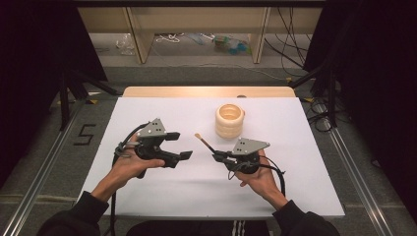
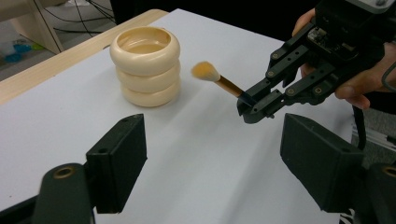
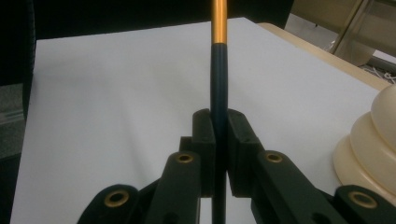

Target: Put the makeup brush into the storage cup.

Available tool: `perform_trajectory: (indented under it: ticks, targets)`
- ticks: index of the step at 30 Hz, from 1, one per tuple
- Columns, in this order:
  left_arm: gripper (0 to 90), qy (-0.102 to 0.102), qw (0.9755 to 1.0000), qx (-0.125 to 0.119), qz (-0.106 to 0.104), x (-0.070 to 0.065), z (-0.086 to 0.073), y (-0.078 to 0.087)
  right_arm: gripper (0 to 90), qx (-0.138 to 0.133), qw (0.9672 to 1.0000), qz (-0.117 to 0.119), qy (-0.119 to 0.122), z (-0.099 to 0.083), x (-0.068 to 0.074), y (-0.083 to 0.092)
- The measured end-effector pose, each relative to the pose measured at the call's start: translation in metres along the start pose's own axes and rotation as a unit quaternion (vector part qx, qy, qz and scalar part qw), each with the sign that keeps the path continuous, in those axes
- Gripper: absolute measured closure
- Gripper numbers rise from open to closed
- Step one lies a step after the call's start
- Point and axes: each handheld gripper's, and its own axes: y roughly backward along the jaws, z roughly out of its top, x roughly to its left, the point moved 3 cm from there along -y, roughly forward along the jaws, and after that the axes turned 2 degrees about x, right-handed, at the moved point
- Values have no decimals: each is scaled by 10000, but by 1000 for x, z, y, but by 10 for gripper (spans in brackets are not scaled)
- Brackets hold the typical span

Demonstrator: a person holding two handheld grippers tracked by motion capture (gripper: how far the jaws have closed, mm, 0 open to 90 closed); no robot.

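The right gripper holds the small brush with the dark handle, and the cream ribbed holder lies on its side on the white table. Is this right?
Not quite: the cream ribbed holder stands upright, as the left gripper view shows. The right gripper does hold the small brush with the dark handle over the white table.

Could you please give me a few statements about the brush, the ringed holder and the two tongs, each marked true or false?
1. The right tongs are shut on the dark-handled makeup brush with a tan tuft. True.
2. The brush stands inside the cream ribbed ring-shaped holder. False: it is held in the air beside the holder.
3. The left tongs stand open with nothing between them. True.
4. The holder lies tipped on its side. False: it stands upright on the white table.
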Motion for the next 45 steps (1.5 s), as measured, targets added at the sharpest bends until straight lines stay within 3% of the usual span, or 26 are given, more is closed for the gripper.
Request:
perform_trajectory:
  ticks: [2, 5, 10, 12, 14, 17, 19, 20, 21, 22, 26, 30, 32, 45]
  targets:
    - [227, -71, 9998, -192, 3, 1, -3, -1, 837, -58, 9999, 38, -76, 1, -1, 1]
    - [226, -71, 9996, -287, 34, 1, -5, -2, 837, -79, 9999, 77, -90, 1, 0, 1]
    - [208, 87, 9980, -628, 51, -3, -12, -5, 837, -60, 9997, 138, -190, 2, 3, 1]
    - [208, -63, 9980, -617, 151, -2, -15, -9, 837, -144, 9997, 154, -154, 2, 4, 0]
    - [209, 23, 9977, -666, 129, -2, -17, -11, 837, -150, 9996, 153, -158, 2, 4, 0]
    - [209, -46, 9970, -753, 162, 0, -20, -13, 837, -151, 9994, 199, -238, 3, 7, 0]
    - [209, 79, 9963, -846, 152, 0, -21, -13, 837, -222, 9994, 187, -184, 3, 6, 0]
    - [209, -138, 9954, -937, 114, 2, -19, -14, 837, -214, 9994, 204, -188, 3, 7, -1]
    - [208, 43, 9957, -921, 119, 0, -21, -15, 837, -240, 9992, 221, -220, 3, 8, -1]
    - [205, -63, 9951, -971, 161, 1, -20, -15, 837, -248, 9991, 248, -227, 4, 9, -2]
    - [196, 207, 9951, -959, 91, -5, -24, -19, 837, -315, 9988, 255, -262, 5, 12, -4]
    - [197, 408, 9935, -1059, 2, -7, -25, -21, 837, -326, 9984, 320, -348, 5, 16, -5]
    - [196, 524, 9925, -1105, -38, -7, -26, -21, 837, -352, 9985, 312, -266, 6, 15, -5]
    - [206, 705, 9901, -1206, -151, -12, -30, -27, 837, -456, 9980, 384, -216, 9, 24, -13]
